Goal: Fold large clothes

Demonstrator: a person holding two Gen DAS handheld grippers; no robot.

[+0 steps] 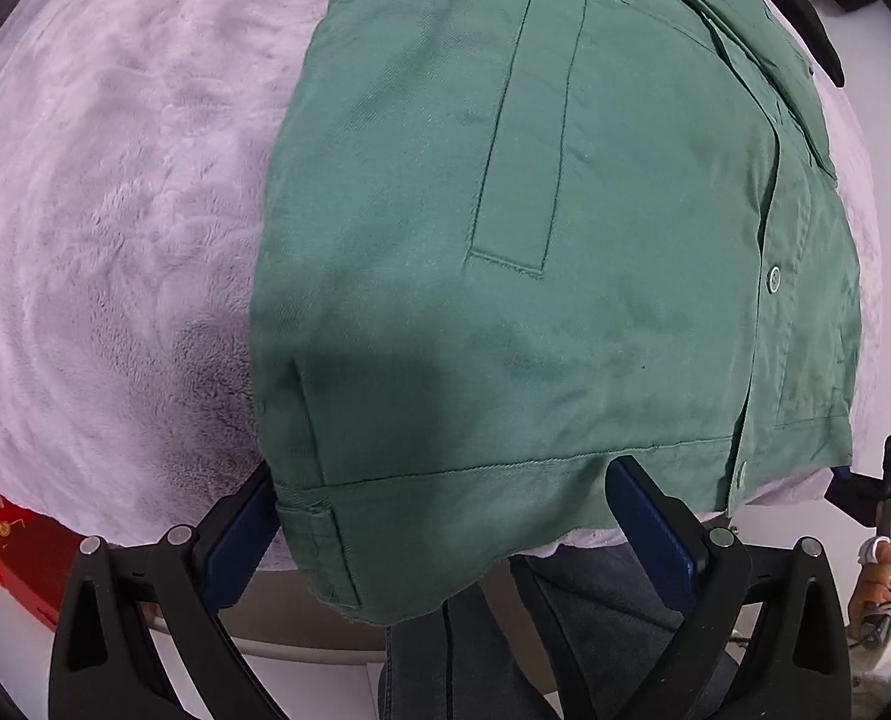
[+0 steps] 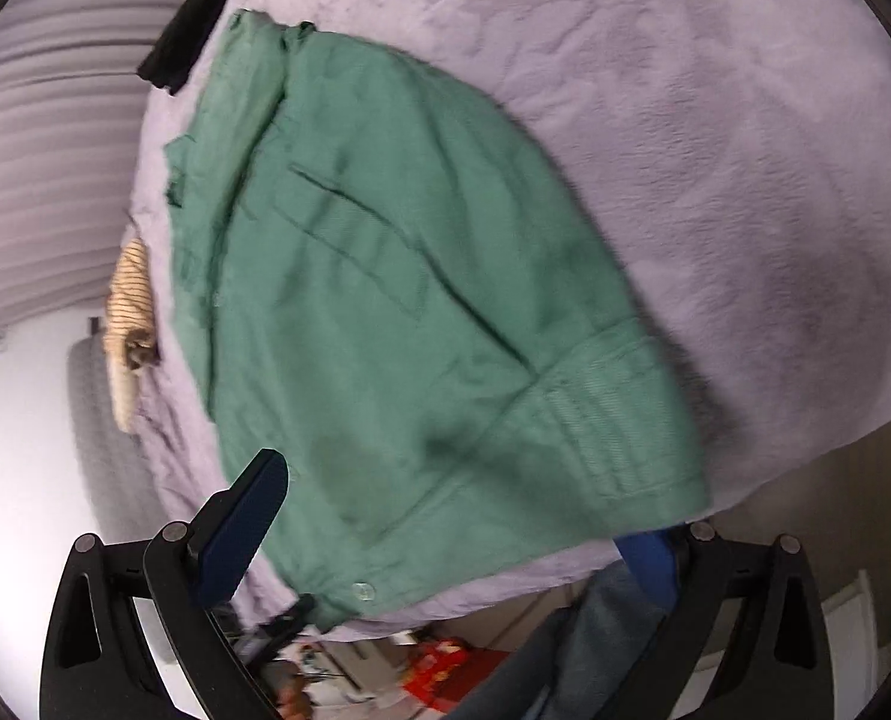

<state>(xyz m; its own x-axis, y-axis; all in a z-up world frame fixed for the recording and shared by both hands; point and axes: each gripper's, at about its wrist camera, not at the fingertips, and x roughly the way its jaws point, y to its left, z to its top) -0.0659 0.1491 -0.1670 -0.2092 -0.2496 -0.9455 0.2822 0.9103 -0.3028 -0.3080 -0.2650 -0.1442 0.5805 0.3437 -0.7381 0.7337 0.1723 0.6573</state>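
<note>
On the bed: a green jacket (image 1: 565, 240) lies mostly flat on a lilac fleece blanket (image 1: 115, 210), its hem corner hanging just past the near edge.
Fold state: one side looks already turned in, with the button placket (image 1: 772, 279) running down the right side in the left wrist view; judged partway folded.
Left gripper (image 1: 445, 516): jaws spread wide, one blue pad at each side of the hem band (image 1: 505, 474); the cloth drapes between them and nothing is pinched.
Right gripper (image 2: 451, 516): jaws spread; the left pad is clear of the cloth, the right pad partly hidden under the jacket's edge; no pinch visible. This view is motion-blurred.
Fabric: a woven twill by the look of it, with some body, soft and limp, likely moderate in weight; not fragile, not slippery against the fleece.
Where to grip: the stitched hem band and the cuff-like tab at the lower left corner (image 1: 313, 522) are doubled layers, so they should hold better than single cloth.
Caution: the welt pocket (image 1: 529, 126) and buttons may bunch if the fold crosses them.
Surroundings: a striped cloth (image 2: 130, 288) lies at the blanket's far edge; the person's denim-clad legs (image 1: 595, 630) stand close to the bed.
</note>
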